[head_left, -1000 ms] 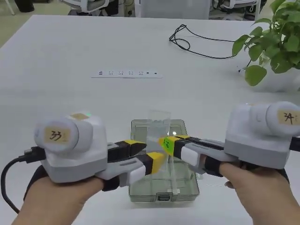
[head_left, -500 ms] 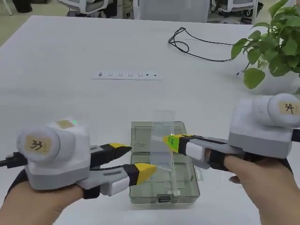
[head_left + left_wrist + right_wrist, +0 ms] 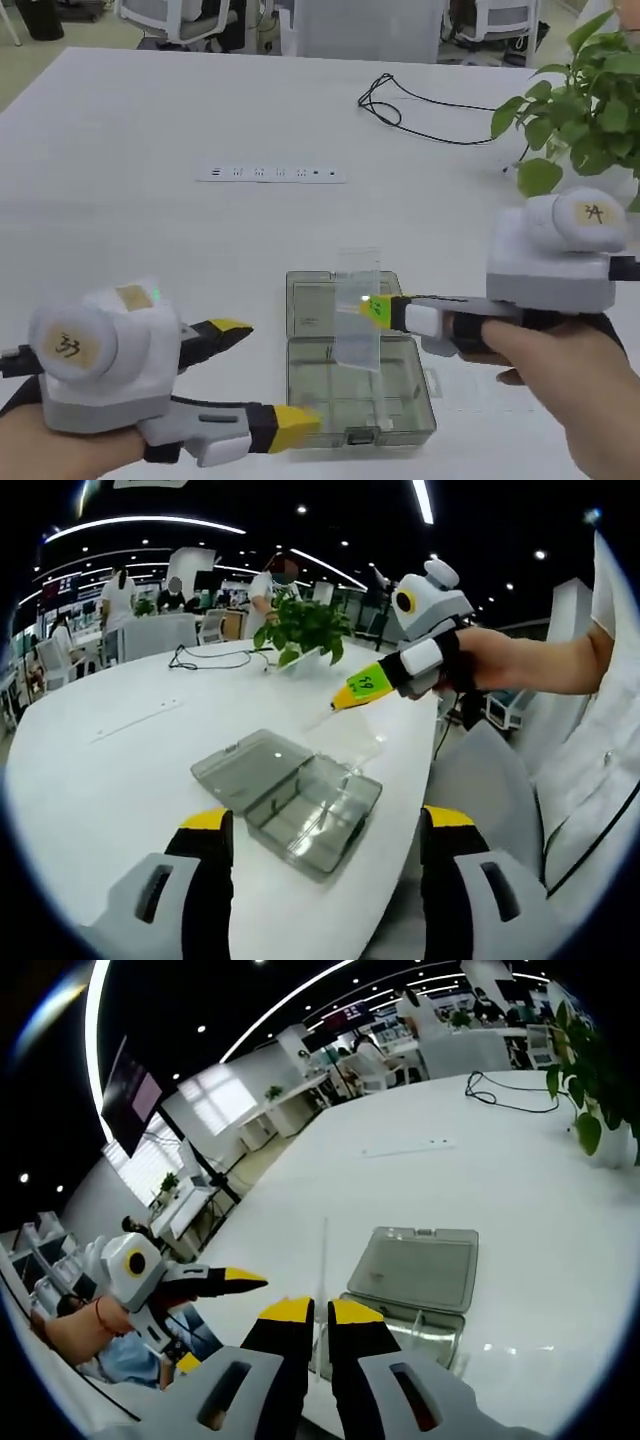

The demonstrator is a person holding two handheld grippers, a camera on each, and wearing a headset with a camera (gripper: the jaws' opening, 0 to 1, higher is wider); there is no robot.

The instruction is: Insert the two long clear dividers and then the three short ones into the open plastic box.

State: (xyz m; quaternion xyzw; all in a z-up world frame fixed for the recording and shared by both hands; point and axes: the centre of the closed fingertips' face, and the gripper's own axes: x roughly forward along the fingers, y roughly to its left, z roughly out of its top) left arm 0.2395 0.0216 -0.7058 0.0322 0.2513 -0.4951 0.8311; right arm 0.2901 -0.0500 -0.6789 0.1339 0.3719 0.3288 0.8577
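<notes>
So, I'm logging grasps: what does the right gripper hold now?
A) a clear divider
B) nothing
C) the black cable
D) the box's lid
A: the right gripper has its jaws closed on a clear divider, held on edge at the open plastic box.

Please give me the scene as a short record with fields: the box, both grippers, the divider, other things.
Box: transparent grey plastic box, lid open, on white table
Left gripper: open, holds nothing, left of box
Right gripper: shut on the clear plastic divider
Divider: upright over the box; seated or not, cannot tell
Others: white power strip, black cable, green plant
</notes>
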